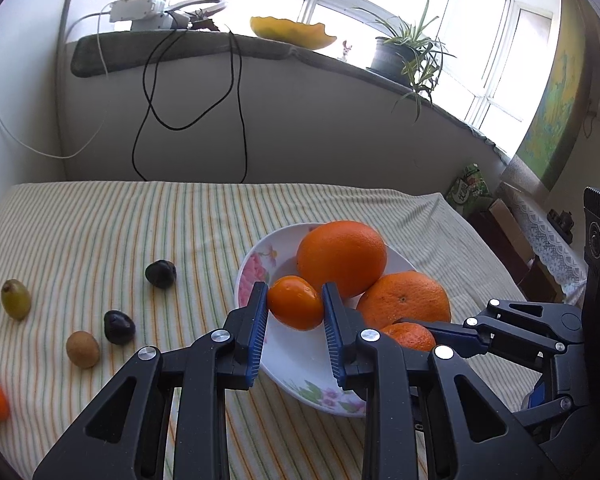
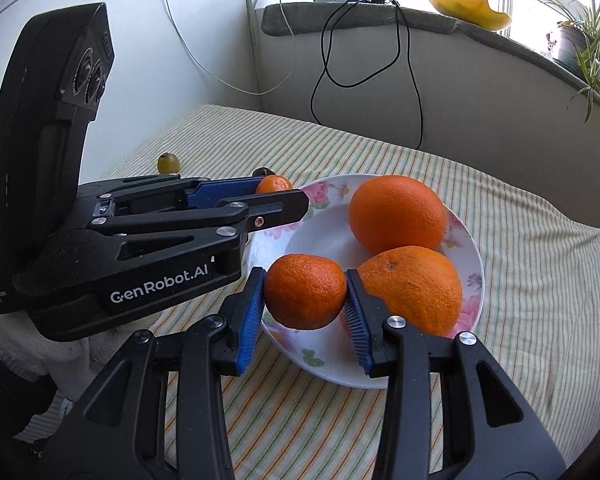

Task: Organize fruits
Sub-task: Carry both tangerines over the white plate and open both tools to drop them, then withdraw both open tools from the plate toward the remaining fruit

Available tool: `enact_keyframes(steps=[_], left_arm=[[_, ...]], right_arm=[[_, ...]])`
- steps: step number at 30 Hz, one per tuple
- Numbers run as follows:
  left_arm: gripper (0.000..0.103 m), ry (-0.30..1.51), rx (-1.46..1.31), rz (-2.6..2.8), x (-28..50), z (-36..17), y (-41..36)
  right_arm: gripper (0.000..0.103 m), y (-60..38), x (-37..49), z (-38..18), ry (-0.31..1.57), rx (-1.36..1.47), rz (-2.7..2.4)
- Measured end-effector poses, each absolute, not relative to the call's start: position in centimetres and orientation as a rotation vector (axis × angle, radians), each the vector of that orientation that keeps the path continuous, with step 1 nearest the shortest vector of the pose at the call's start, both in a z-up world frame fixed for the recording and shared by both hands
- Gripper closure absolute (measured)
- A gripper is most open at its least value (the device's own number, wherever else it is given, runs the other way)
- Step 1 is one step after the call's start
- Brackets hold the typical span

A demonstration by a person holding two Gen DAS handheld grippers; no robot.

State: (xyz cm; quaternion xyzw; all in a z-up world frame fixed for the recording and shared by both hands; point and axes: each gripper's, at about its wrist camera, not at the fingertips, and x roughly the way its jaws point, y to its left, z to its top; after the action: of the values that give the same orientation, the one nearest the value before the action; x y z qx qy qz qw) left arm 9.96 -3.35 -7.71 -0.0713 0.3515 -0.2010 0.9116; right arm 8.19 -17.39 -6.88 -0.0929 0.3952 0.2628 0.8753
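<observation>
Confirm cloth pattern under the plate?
Cream tablecloth with thin green and orange stripes; clearest in left wrist view.

cloth [image 1: 140, 220]: cream, green-orange stripes | plate [image 2: 324, 240]: white, pink floral | oranges [image 1: 342, 258]: orange | tongs pads [image 2: 252, 316]: blue

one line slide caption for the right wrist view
Right gripper clamps a mandarin over the floral plate beside two oranges.
</observation>
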Motion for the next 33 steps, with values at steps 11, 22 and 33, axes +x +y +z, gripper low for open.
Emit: enact_keyframes(steps=[11,22,33], left_arm=[[0.071,0.722,-0.143,-0.429,9.9,-7.5,-3.6],[0.058,0.703,-0.150,-0.417,9.6,-7.0,-3.2],[0.058,0.696,-0.156,-0.408,8.9,-6.7,-2.8]], right_arm=[[0.061,-17.4,8.2,-7.1,0.820,-0.207,0.548],[0.023,-17.4,7.6,-6.4,0.771,-0.215,0.546],[0.023,-18.3,7.7,-5.8,0.759,-0.186,0.534]])
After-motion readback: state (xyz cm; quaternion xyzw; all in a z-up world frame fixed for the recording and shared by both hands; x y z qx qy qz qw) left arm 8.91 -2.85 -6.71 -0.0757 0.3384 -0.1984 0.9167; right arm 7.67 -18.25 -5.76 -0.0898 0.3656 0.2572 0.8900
